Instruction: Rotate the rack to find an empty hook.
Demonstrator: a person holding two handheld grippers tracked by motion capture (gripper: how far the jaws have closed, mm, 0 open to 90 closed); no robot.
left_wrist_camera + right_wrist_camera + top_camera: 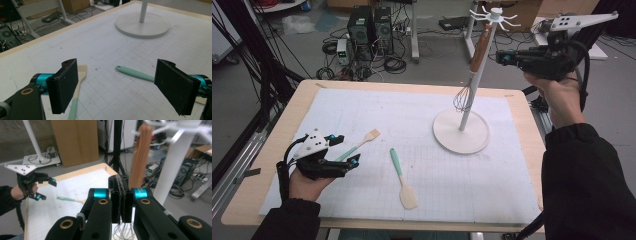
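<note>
Whisk (pixel 471 75) hangs from the hook crown at top of the white stand (pixel 461 131), wooden handle up, wire balloon down just beside the pole and above the round base; right gripper (pixel 501 56) sits level w/ the handle's upper part, just to the side of it, jaws clenched flat on each other w/ nothing between; in the right gripper view the handle (pixel 141 155) stands just beyond the shut pads, apart from them.

Handling, as a judgement: whisk prob. light; wood handle stiff, dry, decent friction; wires springy, will bend or slip if pinched, so take it mid-handle, not on the balloon; it hangs free, so a nudge could swing it or tip it off the hook.

Left gripper (pixel 341 150) rests near the worktop's front-left, well apart from the stand, jaws released and wide, holding nothing; small brush (pixel 358 145) w/ teal handle lies just beside it; teal spatula (pixel 402 177) lies between it and the stand base, nearer the front edge.

Views: high view gives the whole layout, hook crown, both hands; left gripper view shows the brush (pixel 77 90) running under one pad, bristles clear, and spatula handle (pixel 135 73) reaching toward the other, plus the stand's base (pixel 142 25); right gripper view shows pad-to-pad contact and the wires (pixel 123 232) below, also the left gripper (pixel 37 187) far off.
</note>
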